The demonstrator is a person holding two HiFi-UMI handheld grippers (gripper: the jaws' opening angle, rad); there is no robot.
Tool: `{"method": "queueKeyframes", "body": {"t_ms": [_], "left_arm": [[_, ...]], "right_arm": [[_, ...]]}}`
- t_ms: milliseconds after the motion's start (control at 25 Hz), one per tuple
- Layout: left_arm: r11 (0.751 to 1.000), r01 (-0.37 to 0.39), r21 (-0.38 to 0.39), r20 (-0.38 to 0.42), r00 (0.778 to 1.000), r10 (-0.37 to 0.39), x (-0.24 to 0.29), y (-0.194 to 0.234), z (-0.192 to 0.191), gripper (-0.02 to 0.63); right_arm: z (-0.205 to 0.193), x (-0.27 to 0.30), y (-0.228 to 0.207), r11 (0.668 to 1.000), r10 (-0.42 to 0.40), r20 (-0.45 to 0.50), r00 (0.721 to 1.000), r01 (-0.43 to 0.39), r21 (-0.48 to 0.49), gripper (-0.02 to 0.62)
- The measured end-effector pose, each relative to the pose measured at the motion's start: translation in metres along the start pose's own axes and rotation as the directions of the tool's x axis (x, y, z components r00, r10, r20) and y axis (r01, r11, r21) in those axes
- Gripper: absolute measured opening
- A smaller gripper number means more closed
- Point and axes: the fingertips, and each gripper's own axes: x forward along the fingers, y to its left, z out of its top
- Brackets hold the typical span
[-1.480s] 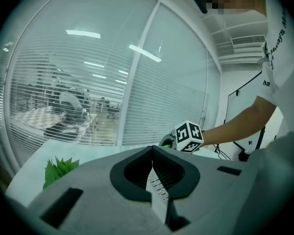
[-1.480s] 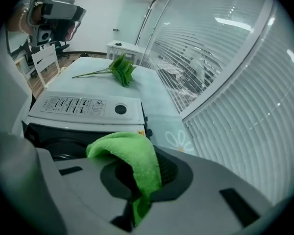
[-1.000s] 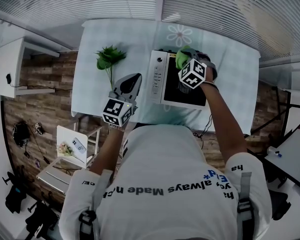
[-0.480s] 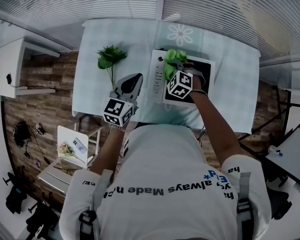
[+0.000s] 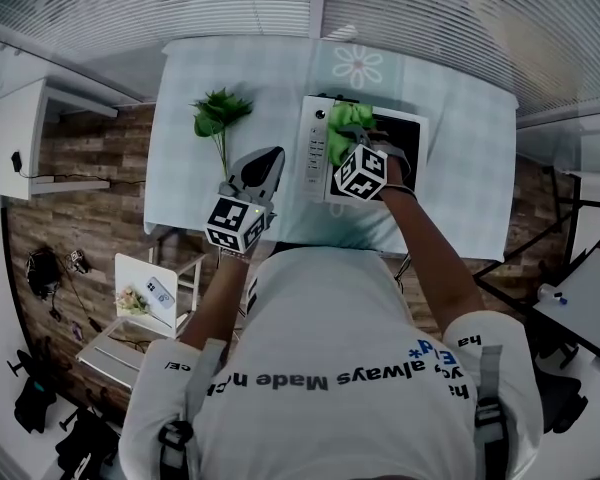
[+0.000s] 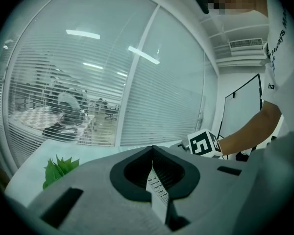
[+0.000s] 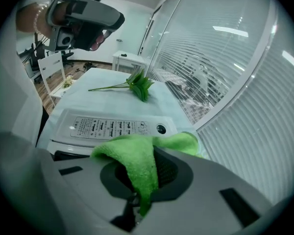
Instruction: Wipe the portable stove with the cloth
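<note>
Stove (image 5: 318, 158) on table (image 5: 185, 168), right of centre. Cloth (image 5: 342, 126) lies over stove's left part, by control panel, pinched in right gripper (image 7: 142, 180), jaws clamped on a fold.

Risk: narrow pinch, so friction may drag cloth out; bunched cloth could press panel buttons.

Stove: white casing, dark top, printed panel, round knob.

Left gripper (image 6: 154, 173) closed, empty, above table near plant (image 5: 218, 118).

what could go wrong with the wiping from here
The cloth is pinched by one fold in the right hand-held gripper, so it might slip out under drag. It lies at the control panel of the stove, so a stroke may press a button. The left hand-held gripper is off the stove, which could slide.
</note>
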Motion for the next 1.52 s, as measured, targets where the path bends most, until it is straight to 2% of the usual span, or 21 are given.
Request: {"method": "queueKeyframes", "body": {"t_ms": [480,880,1000,1120,1240,1360,1520], "left_arm": [[1.000,0.020,0.012,-0.003,1.000,-0.020,-0.006,-0.004,-0.002,0.012],[0.998,0.057,0.017,-0.019,0.998,-0.056,-0.006,-0.014,-0.009,0.012],[0.998,0.062,0.018,-0.024,0.998,-0.062,-0.004,-0.014,-0.011,0.012],[0.997,0.071,0.020,-0.034,0.997,-0.070,-0.003,-0.013,-0.014,0.012],[0.997,0.077,0.022,-0.052,0.996,-0.076,-0.001,-0.010,-0.018,0.012],[0.996,0.088,0.022,-0.068,0.994,-0.086,0.003,-0.010,-0.024,0.012],[0.993,0.115,0.026,-0.096,0.989,-0.112,0.009,-0.013,-0.031,0.012]], "right_arm": [[-0.007,-0.024,0.044,0.986,0.128,-0.009,0.992,-0.126,0.111,0.023],[-0.007,-0.037,0.076,0.960,0.258,-0.051,0.965,-0.251,0.122,0.023],[-0.002,-0.044,0.070,0.970,0.220,-0.035,0.975,-0.215,0.115,0.023],[0.020,-0.069,0.049,0.983,0.100,0.047,0.994,-0.106,0.148,0.023],[0.043,-0.097,0.043,0.986,0.013,0.115,0.993,-0.032,0.164,0.023],[0.059,-0.114,0.056,0.981,-0.016,0.170,0.985,-0.017,0.194,0.023],[0.078,-0.122,0.091,0.976,0.008,0.221,0.975,-0.056,0.211,0.023]]}}
